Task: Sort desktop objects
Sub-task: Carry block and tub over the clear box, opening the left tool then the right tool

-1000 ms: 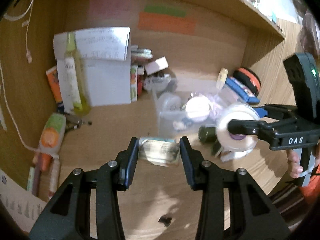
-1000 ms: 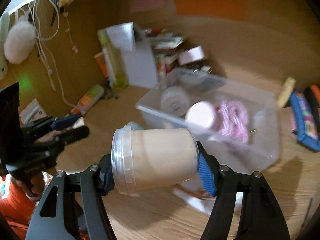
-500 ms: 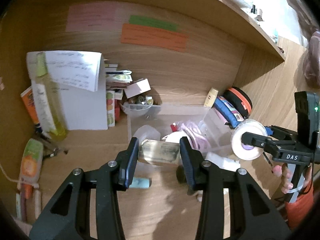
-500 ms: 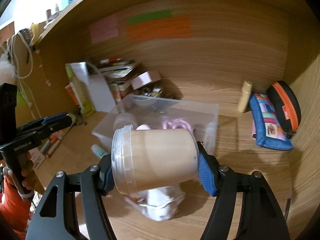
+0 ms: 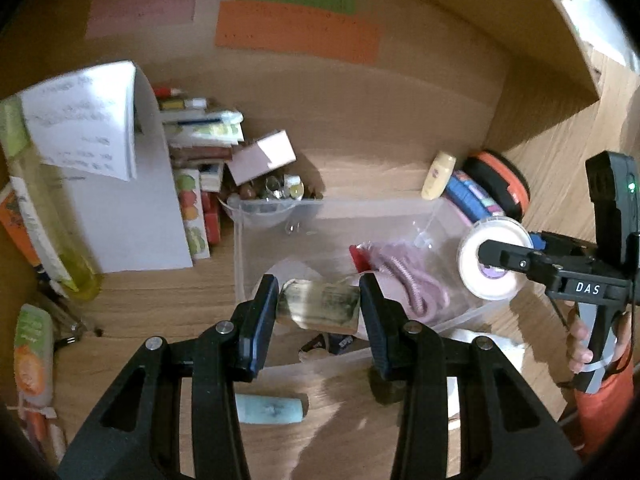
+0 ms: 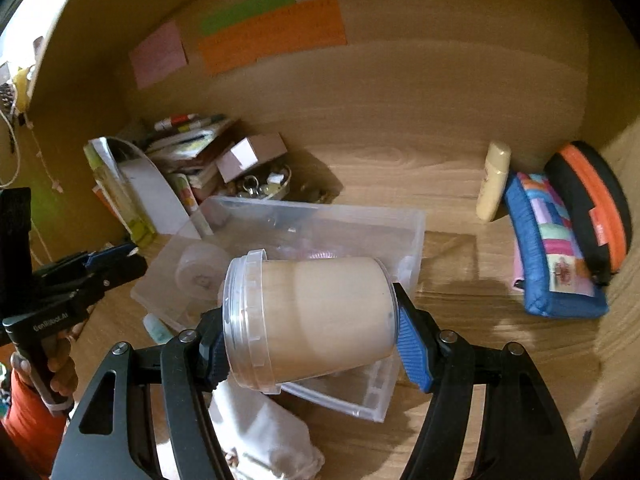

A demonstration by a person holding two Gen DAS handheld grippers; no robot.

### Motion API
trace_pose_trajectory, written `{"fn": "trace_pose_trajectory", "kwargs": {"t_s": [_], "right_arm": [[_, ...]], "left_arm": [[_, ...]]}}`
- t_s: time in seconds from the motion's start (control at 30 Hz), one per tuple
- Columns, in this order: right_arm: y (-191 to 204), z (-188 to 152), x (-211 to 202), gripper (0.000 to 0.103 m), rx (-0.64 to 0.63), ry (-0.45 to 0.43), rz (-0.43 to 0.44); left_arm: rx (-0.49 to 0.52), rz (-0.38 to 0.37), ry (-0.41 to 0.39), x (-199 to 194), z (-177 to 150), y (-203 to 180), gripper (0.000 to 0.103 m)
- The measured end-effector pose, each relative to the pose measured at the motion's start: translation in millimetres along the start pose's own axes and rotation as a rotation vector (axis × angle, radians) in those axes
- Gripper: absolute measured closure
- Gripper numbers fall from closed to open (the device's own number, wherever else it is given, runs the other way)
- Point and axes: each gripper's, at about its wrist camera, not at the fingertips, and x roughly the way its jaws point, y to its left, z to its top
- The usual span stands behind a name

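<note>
Over the desk (image 6: 460, 208), tub (image 6: 312, 316) lies sideways, lid leftward.

Both wrist views look steeply down, close, sharing the clear bin (image 5: 280, 220) (image 6: 412, 232).

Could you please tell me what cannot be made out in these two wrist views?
- Right wrist view: the clear bin's contents are mostly hidden behind the held jar.
- Left wrist view: the label on the small bottle in the left gripper is blurred.
- Left wrist view: writing on the white notepad is blurred.
- Both views: text on the orange paper strip is too small.
</note>
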Motion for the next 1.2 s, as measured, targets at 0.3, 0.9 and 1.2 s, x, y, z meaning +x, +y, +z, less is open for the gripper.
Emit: {"fn": "trace_pose_trajectory", "kwargs": {"t_s": [0.3,0.9,1.2], "right_arm": [[6.1,-2.4,25.0,0.038,-0.038,0.046,-0.004],[17.2,-9.4,42.3,0.036,-0.073,0.124,-0.017],[18.7,-16.7,17.0,0.035,-0.022,0.122,0.027]], "left_arm": [[0.001,-0.015,0.06,29.7,-1.5,5.5,0.062],[0.005,-0.024,0.109,34.5,-5.7,2.5,0.062],[0.005,-0.018,0.07,3.2,-2.5,-0.6,0.041]]}}
